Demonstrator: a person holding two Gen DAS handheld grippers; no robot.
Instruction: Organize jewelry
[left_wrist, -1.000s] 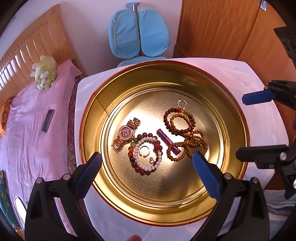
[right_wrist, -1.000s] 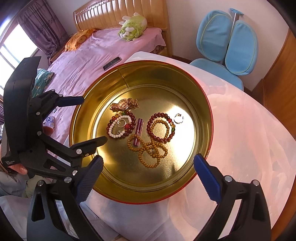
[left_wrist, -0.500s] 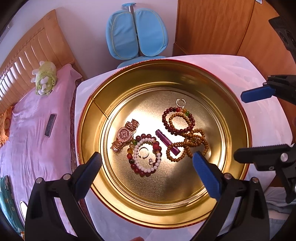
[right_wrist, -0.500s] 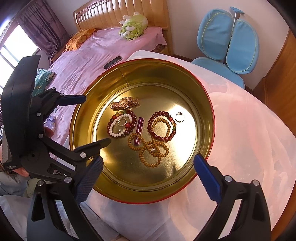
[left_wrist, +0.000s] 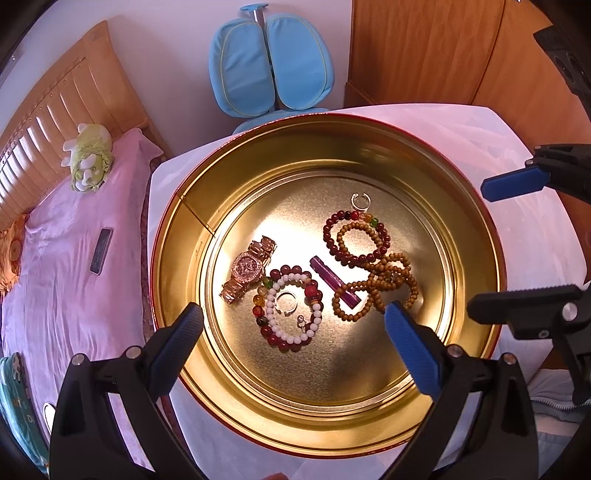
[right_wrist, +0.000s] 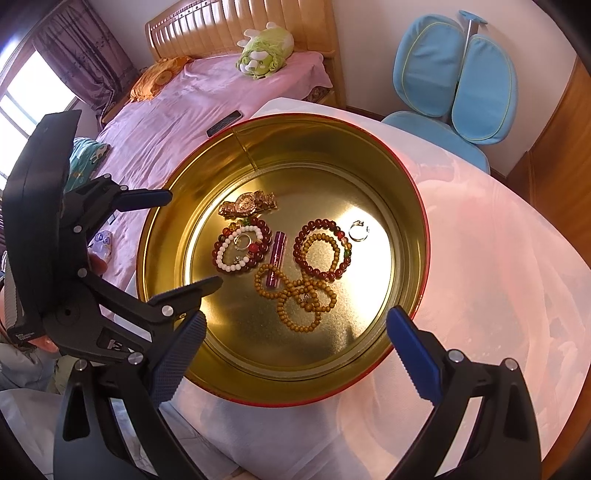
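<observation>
A round gold tin (left_wrist: 177, 266) (right_wrist: 406, 206) holds the jewelry. Inside lie a rose-gold watch (left_wrist: 248, 267) (right_wrist: 248, 203), a red and white bead bracelet pair (left_wrist: 290, 308) (right_wrist: 240, 246) with a silver ring (left_wrist: 285, 302) in the middle, a purple tube (left_wrist: 334, 280) (right_wrist: 276, 258), a dark red bracelet (left_wrist: 356, 236) (right_wrist: 321, 248), tan wooden beads (left_wrist: 376, 288) (right_wrist: 299, 295) and a second ring (left_wrist: 360, 202) (right_wrist: 358, 230). My left gripper (left_wrist: 293, 339) hangs open above the tin's near side. My right gripper (right_wrist: 295, 350) is open over the tin's near rim. Both are empty.
The tin sits on a table under a white cloth (right_wrist: 498, 280). A bed with a pink cover (left_wrist: 66, 258), a phone (left_wrist: 101, 251) and a green plush toy (right_wrist: 264, 55) stands at the left. A blue chair (left_wrist: 271, 70) and wooden cabinets (left_wrist: 443, 48) stand behind.
Both views have pulled back slightly, so the tin sits a little lower and farther in frame. The jewelry has not moved and both grippers stay open.
</observation>
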